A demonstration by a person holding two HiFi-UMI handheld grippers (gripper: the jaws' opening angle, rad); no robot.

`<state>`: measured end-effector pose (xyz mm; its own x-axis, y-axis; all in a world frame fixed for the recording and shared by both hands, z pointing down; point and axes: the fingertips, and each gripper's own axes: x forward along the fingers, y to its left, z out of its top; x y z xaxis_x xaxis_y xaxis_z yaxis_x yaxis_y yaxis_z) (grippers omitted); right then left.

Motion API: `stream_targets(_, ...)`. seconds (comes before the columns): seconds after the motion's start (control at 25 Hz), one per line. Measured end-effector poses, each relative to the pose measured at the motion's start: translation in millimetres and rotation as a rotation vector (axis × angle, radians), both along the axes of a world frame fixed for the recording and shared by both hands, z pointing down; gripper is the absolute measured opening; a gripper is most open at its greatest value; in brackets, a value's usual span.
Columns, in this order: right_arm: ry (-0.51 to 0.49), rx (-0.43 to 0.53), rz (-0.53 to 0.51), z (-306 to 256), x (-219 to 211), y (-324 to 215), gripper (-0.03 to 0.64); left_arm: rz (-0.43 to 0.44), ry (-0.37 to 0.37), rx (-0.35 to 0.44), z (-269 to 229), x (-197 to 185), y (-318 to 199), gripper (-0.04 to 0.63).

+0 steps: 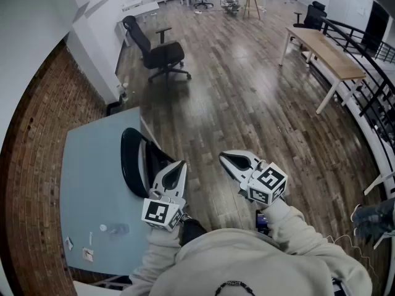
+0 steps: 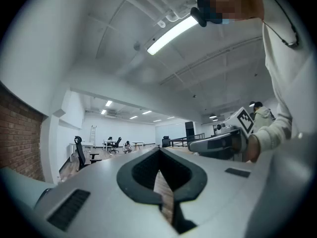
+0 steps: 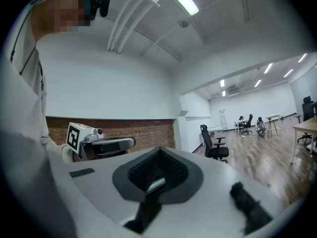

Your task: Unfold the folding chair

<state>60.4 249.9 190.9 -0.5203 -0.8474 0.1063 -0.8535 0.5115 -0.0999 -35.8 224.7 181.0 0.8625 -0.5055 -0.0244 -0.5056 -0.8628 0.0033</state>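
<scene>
Black-white sq. markers (image 1: 157, 212) on left gripper (image 1: 179, 165), right gripper (image 1: 225, 159); jaws together

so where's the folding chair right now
In the head view the folding chair sits folded, left of centre, at the right edge of the blue-grey table, just ahead of the left gripper.

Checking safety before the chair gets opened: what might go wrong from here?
The left tongs and right tongs are shut and empty; reaching in closed could shove the folding chair instead of gripping it. It seems propped against the table, so a one-sided pull might tip it.
</scene>
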Motion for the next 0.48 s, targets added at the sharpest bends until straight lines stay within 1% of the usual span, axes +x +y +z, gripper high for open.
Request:
stream_targets(0.12, 0.004, -0.027, -0.011, 18, -28, -50, 0.008, 0.011, 0.015, -0.008, 13, -23, -51, 0.003)
stream_targets(0.24, 0.014, -0.027, 0.015, 22, -47, -110, 0.008, 0.043, -0.008, 0.037, 14, -43, -111, 0.003)
stream_targets(0.36, 0.009, -0.022, 0.079, 14, -48, -174, 0.008, 0.067, -0.031, 0.066, 16, -56, -182, 0.003)
stream_targets(0.48, 0.013, -0.029, 0.129, 5, -42, -211, 0.008, 0.06, -0.007, 0.043, 13, -62, -234, 0.003)
